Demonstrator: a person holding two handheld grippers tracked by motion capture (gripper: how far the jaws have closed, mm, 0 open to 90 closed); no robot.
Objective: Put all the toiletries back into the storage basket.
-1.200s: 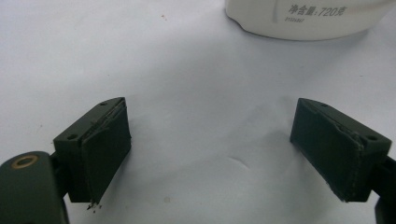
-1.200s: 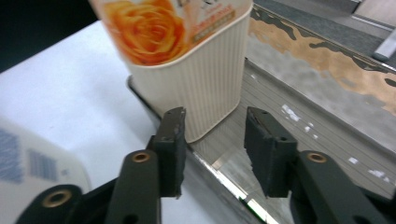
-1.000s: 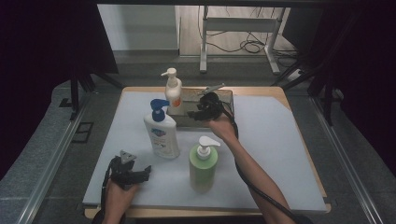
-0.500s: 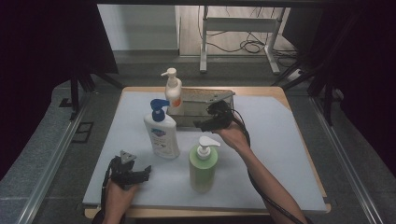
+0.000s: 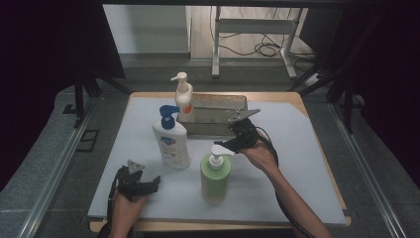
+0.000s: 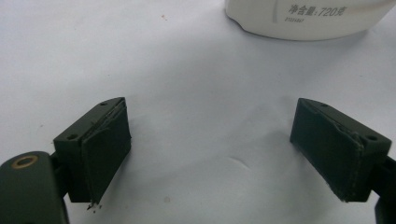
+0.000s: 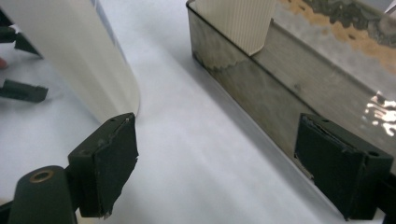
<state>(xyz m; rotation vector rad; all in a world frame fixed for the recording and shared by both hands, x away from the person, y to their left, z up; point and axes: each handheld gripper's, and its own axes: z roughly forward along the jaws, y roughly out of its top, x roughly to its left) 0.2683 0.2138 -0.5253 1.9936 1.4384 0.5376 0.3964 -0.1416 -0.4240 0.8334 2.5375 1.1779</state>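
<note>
A metal tray (image 5: 218, 116) sits near the worktop's far edge, a small cream pump bottle (image 5: 183, 98) standing at its left end, possibly inside it. The right gripper (image 5: 236, 140) hovers just before the tray, jaws spread and empty. A white bottle (image 5: 171, 141) and a green bottle (image 5: 215, 173) stand mid-worktop. The left gripper (image 5: 141, 184) rests near the front-left corner, jaws released.

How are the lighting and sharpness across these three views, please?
High view: the white mat is lit while the surroundings stay dark, and detail is soft. Left gripper view: evenly bright, with faint shadows beside the jaws. Right gripper view: glare spots on the metal tray; the white bottle up close is blurred.
</note>
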